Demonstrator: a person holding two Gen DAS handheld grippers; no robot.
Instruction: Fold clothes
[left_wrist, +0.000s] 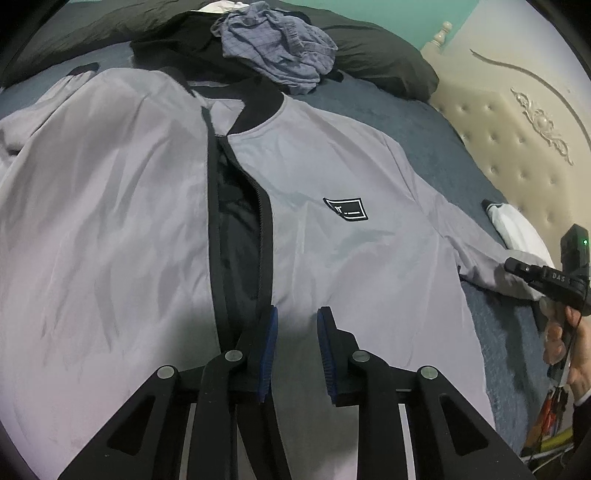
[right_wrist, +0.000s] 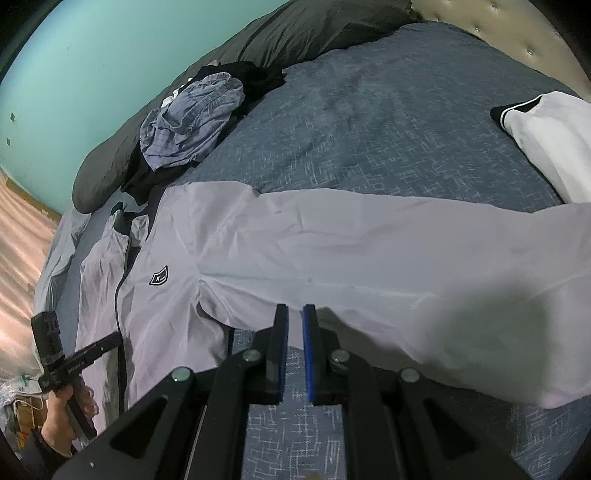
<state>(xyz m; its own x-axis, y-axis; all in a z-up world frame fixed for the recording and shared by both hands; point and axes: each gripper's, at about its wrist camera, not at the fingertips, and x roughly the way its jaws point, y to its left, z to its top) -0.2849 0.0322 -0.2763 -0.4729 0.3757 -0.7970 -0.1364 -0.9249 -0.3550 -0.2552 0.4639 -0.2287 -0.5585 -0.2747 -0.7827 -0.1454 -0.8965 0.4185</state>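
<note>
Left wrist view: my left tongs (left_wrist: 295, 314) hang open, with a clear gap between the blue-padded fingers and nothing between them. They hover over the lower front of a light grey jacket (left_wrist: 332, 240) that lies face up and spread flat across the bed (left_wrist: 424, 125), which has a dark blue cover. The jacket fills most of the view. Its black zipper (left_wrist: 266, 206) runs from the collar at 12 o'clock toward my tongs and is partly undone, showing dark lining. A small black chest patch (left_wrist: 345, 209) sits at 1 o'clock from the tongs. At 12 o'clock, beyond the collar, a crumpled blue checked garment (left_wrist: 273, 48) rests on dark clothing. At 3 o'clock my right hand (left_wrist: 565, 343) holds the other tool at the jacket's sleeve.

Right wrist view: my right tongs (right_wrist: 294, 312) are slightly parted, a narrow gap between the pads, gripping nothing. They sit at the lower edge of the jacket's sleeve (right_wrist: 369, 251), which stretches out from 9 to 3 o'clock across the bed. A white garment with black trim (right_wrist: 546, 136) lies at 2 o'clock. My left hand (right_wrist: 70, 410) shows at 8 o'clock.
</note>
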